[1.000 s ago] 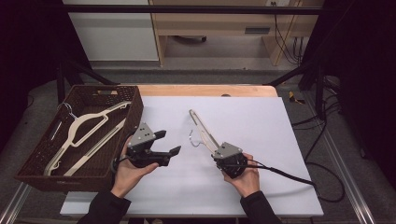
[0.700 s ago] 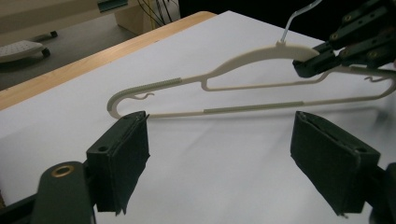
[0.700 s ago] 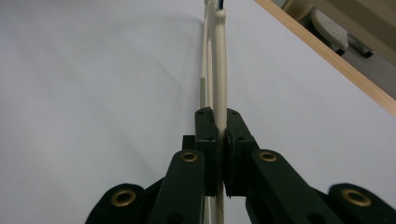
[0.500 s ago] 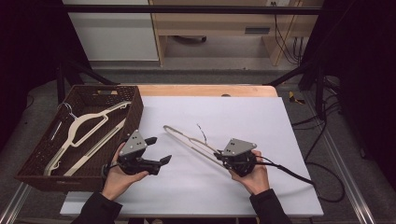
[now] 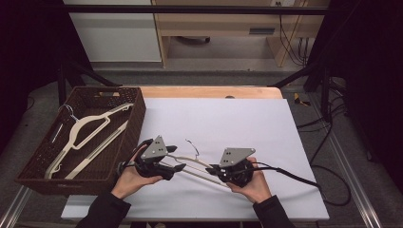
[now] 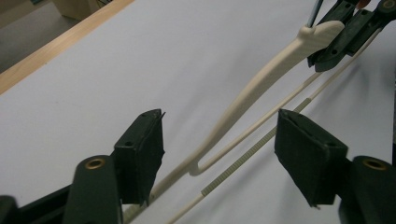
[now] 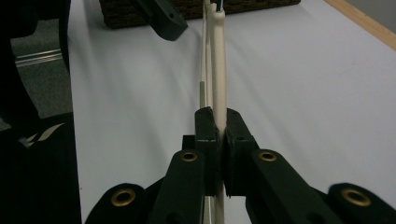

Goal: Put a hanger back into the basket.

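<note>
Pinching hanger [image 7: 218, 70], right tongs [image 7: 219, 122] close-up.

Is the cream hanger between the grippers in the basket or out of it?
Out. The cream hanger hangs over the white table, clamped by the right gripper, beside the basket.

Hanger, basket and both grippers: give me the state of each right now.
Hanger: lifted over the white mat, held at one arm.
Right gripper: shut on the hanger.
Left gripper: open, jaws just closing, hanger between them, not pinched.
Basket: on the table, holding two more hangers.
</note>
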Demonstrator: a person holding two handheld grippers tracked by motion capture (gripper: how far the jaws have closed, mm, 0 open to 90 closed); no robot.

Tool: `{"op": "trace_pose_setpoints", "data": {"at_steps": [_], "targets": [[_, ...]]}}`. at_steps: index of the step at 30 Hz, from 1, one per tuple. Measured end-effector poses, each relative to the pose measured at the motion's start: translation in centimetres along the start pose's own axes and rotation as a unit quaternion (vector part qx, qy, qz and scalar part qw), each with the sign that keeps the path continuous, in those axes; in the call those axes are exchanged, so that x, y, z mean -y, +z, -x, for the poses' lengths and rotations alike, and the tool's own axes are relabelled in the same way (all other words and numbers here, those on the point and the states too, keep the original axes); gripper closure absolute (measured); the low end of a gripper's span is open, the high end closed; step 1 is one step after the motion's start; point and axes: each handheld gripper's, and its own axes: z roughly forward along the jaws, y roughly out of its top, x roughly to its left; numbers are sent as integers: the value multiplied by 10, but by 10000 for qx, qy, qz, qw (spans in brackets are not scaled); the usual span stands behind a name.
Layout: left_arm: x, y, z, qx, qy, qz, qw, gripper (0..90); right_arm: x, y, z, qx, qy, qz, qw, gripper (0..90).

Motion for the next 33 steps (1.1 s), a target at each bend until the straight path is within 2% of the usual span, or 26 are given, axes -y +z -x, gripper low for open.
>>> {"op": "trace_pose_setpoints", "data": {"at_steps": [5, 7, 9, 15, 21, 22, 23, 24, 26, 27, 28, 30, 33], "targets": [[-3, 9, 1, 92, 129, -199, 9997, 506, 0, 2, -2, -126, 70, -21, 9999, 869], [-3, 12, 0, 216, 142, -248, 9994, 562, 1, 3, -2, -197, 59, -24, 9998, 869], [-3, 15, 1, 241, 235, -318, 9989, 624, 1, 3, -2, -226, 64, -24, 9997, 869], [-3, 15, 6, 273, 331, -496, 9978, 698, 1, 4, 0, -247, 101, -74, 9996, 859], [-4, 8, 13, 484, 318, -558, 9968, 792, 0, 0, 3, 107, 269, -34, 9996, 783], [-4, 8, 14, 527, 218, -508, 9971, 796, 0, -1, 4, 125, 281, -30, 9995, 772], [-4, 7, 15, 527, 256, -537, 9968, 802, 1, -1, 5, 163, 317, -11, 9994, 757], [-4, 7, 17, 531, 193, -507, 9971, 808, 1, -1, 6, 183, 351, 1, 9992, 742], [-3, 6, 20, 600, 198, -529, 9966, 824, 2, 0, 7, 257, 454, 62, 9986, 708], [-3, 7, 22, 634, 101, -490, 9967, 831, 3, 1, 8, 312, 455, 67, 9985, 685], [-3, 6, 22, 656, 156, -522, 9964, 837, 3, 1, 7, 353, 449, 67, 9983, 665], [-4, 6, 25, 745, 73, -447, 9962, 847, 3, 1, 7, 399, 449, 100, 9981, 624], [-6, 4, 29, 698, 1, -350, 9969, 864, 3, -3, 7, 552, 420, 245, 9973, 535]]}}
